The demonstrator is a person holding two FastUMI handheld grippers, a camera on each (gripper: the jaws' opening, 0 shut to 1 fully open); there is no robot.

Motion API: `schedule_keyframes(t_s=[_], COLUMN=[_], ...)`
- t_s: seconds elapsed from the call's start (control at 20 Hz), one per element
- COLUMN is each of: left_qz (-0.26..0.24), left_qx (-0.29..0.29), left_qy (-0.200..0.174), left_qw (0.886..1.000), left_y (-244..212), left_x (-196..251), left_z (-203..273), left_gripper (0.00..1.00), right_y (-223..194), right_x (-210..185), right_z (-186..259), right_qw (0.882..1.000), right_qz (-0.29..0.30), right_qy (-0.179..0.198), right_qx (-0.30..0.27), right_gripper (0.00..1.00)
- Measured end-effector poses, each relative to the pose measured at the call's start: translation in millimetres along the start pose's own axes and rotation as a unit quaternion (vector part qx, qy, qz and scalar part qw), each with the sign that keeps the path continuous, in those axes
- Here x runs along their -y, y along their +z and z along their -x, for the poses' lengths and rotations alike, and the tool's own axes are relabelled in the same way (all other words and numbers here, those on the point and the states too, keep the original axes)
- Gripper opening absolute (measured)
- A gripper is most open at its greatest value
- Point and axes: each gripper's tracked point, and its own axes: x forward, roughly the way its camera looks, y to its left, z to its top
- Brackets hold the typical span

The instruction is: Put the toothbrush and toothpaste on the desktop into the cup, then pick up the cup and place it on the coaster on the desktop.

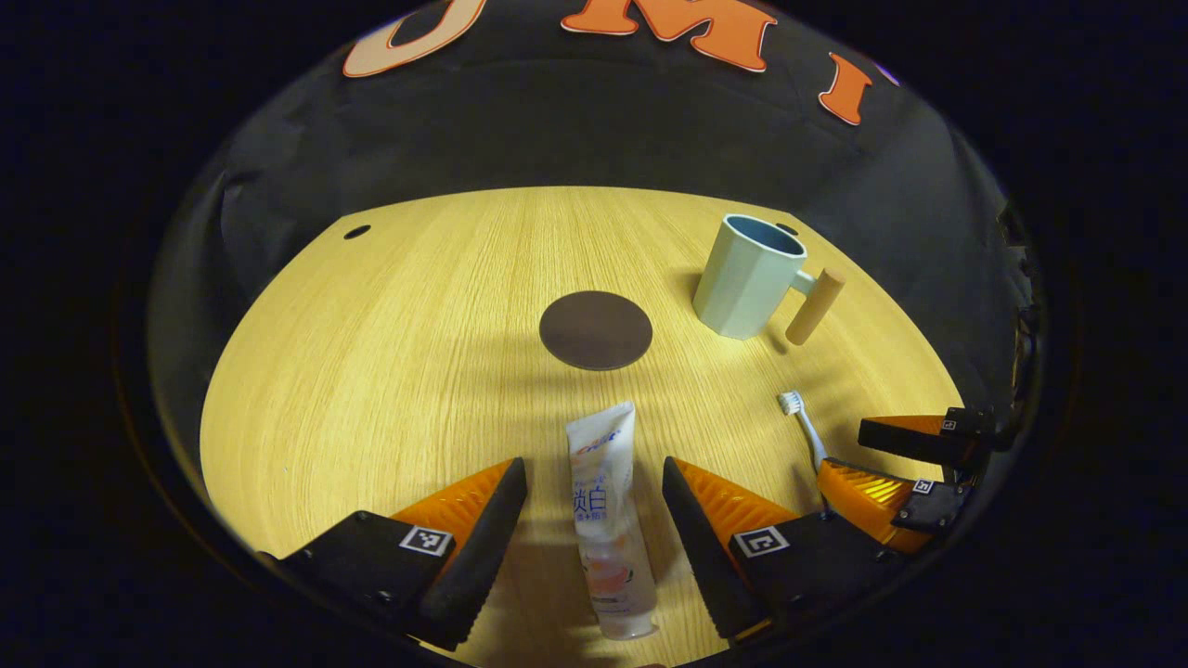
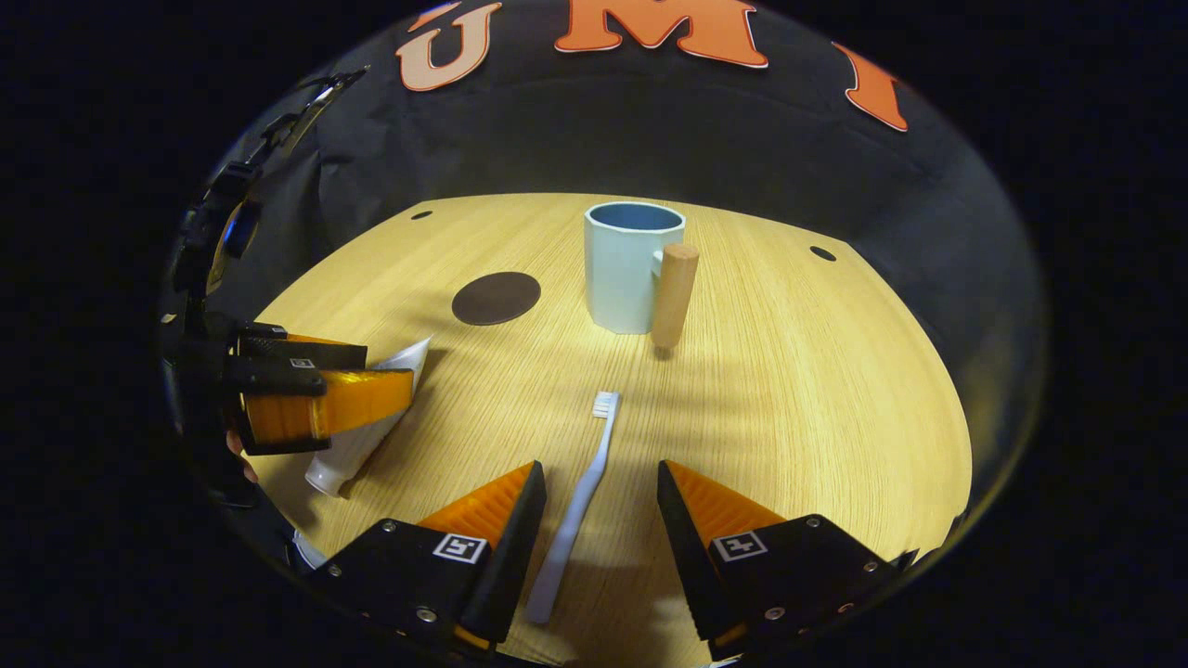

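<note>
Your left gripper is spread wide, with the toothpaste lying flat between its fingers, touching neither. Your right gripper is also wide, straddling the toothbrush handle. Ahead of both stand the cup and the dark coaster, apart on the desktop.

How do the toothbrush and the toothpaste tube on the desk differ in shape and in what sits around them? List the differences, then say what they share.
The toothbrush is thin and stick-like with a bristled head; the toothpaste tube is broad, flat and printed. The toothbrush lies between the open fingers of the right gripper; the toothpaste tube lies between those of the left gripper. Both lie flat on the desk, outside the cup, and neither is gripped.
</note>
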Motion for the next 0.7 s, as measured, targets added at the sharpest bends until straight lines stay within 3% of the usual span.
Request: schedule_keyframes(t_s=[0.2, 0.35, 0.5, 0.55, 0.6, 0.7], left_qz=[-0.001, -0.017, -0.028, -0.031, -0.032, -0.031], left_qx=[-0.02, -0.029, -0.04, -0.043, -0.044, -0.046], left_qy=[-0.004, 0.003, 0.016, 0.026, 0.029, 0.034], left_qw=[1.0, 0.999, 0.999, 0.998, 0.998, 0.998], left_y=[-9.7, -13.2, -17.1, -16.3, -17.4, -19.9], left_x=[4.6, 7.0, 7.2, 3.2, 3.9, 2.7], left_z=[-1.7, -2.9, -3.5, -0.6, -3.9, -9.2], left_gripper=[0.95, 0.9, 0.84, 0.82, 0.67, 0.6], right_y=[-4.8, -1.6, -1.4, 0.2, 0.7, 2.9], right_x=[-9.0, -12.4, -21.4, -24.2, -22.3, -15.5], right_z=[-7.6, -9.1, -9.5, -8.8, -7.9, -9.5], right_qw=[1.0, 0.999, 0.999, 0.999, 0.999, 0.999], right_qz=[0.001, -0.003, 0.0, 0.0, -0.002, -0.011], right_qy=[0.006, 0.006, 0.008, 0.009, 0.009, 0.008], right_qx=[-0.027, -0.035, -0.038, -0.037, -0.038, -0.042], right_gripper=[0.62, 0.59, 0.4, 0.35, 0.28, 0.19])
